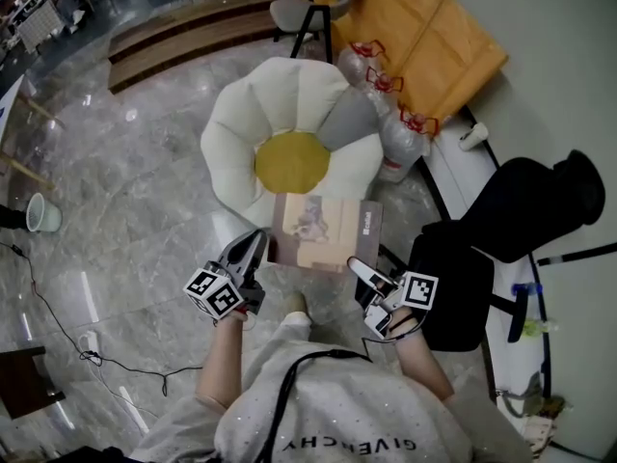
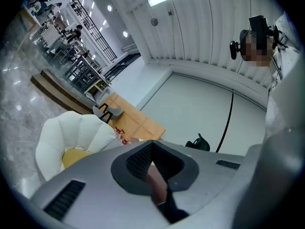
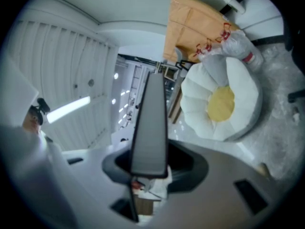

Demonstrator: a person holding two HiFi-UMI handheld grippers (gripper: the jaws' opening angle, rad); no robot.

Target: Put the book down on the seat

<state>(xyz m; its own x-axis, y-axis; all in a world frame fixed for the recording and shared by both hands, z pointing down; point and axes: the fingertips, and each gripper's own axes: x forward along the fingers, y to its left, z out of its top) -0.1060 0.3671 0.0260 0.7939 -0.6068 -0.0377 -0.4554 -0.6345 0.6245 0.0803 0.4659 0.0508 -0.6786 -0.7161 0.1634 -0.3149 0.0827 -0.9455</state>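
A flat book (image 1: 323,231) with a beige and brown cover hangs level between my two grippers, just in front of the seat. The seat is a flower-shaped cushion chair with white petals (image 1: 236,138) and a yellow centre (image 1: 292,161). My left gripper (image 1: 258,251) is shut on the book's left edge, and my right gripper (image 1: 359,268) is shut on its near right corner. In the left gripper view a strip of the book (image 2: 156,180) shows between the jaws, with the seat (image 2: 71,137) ahead at the left. The right gripper view has the seat (image 3: 221,104) ahead at the right.
A black chair with a black bag (image 1: 511,215) stands close on the right. Clear plastic bags (image 1: 395,133) and a brown cardboard sheet (image 1: 424,27) lie behind the seat. A grey chair (image 1: 308,13) stands further back. On the marble floor at the left are a cup (image 1: 43,212) and a cable (image 1: 58,326).
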